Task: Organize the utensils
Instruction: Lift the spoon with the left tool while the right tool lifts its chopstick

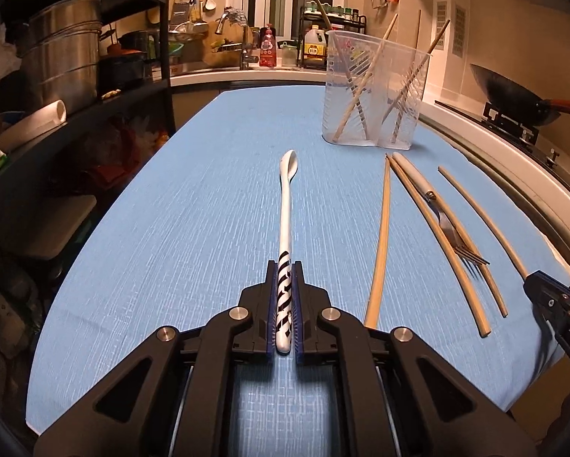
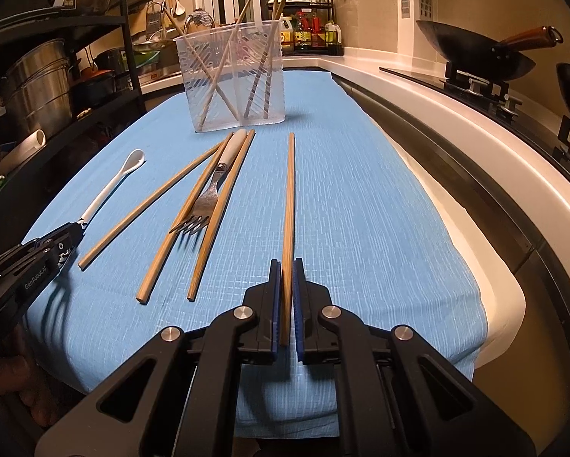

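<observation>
My left gripper [image 1: 284, 270] is shut on the striped handle of a white ceramic spoon [image 1: 287, 205], which points away over the blue cloth; it also shows in the right wrist view [image 2: 113, 182]. My right gripper [image 2: 286, 266] is shut on a wooden chopstick [image 2: 289, 190] that points toward the clear plastic utensil holder [image 2: 231, 76]. The holder [image 1: 374, 87] stands upright at the far end with several chopsticks in it. Three loose chopsticks [image 2: 205, 209] and a fork [image 2: 205, 202] lie between the two grippers.
The blue cloth [image 1: 170, 209] covers a narrow table. A dark shelf rack with steel pots [image 1: 64, 57] stands on the left. A white counter edge [image 2: 475, 144] and a stove with a wok [image 2: 475, 53] run along the right.
</observation>
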Demonstrator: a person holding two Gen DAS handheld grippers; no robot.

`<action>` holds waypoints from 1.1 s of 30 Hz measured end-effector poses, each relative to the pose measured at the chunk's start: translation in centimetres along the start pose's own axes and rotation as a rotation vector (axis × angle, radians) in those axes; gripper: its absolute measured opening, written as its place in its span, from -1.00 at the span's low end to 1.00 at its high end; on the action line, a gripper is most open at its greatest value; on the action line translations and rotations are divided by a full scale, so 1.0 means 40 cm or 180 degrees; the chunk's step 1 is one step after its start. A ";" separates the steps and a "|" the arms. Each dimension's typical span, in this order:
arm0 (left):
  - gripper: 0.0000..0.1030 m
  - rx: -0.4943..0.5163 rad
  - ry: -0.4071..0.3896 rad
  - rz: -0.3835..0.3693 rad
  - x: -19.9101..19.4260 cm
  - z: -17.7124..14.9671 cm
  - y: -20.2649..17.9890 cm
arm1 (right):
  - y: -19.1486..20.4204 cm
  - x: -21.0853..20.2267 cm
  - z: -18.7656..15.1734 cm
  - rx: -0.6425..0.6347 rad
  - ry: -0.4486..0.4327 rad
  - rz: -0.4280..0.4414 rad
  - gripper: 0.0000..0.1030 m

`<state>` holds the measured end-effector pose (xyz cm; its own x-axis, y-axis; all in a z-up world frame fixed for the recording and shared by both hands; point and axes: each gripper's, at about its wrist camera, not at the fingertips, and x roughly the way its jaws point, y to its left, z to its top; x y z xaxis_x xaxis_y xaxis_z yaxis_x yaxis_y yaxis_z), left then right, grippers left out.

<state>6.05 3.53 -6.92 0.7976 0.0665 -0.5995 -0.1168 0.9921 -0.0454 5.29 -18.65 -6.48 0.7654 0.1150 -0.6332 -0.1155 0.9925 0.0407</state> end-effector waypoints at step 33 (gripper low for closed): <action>-0.85 -0.0047 -0.0117 0.0082 -0.024 -0.025 -0.009 | 0.013 0.002 0.003 -0.0106 -0.0057 -0.0091 -0.87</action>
<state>4.72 2.99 -7.14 0.8154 0.0960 -0.5709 -0.1461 0.9884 -0.0424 5.37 -18.12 -6.41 0.7799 0.0878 -0.6197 -0.1142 0.9935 -0.0030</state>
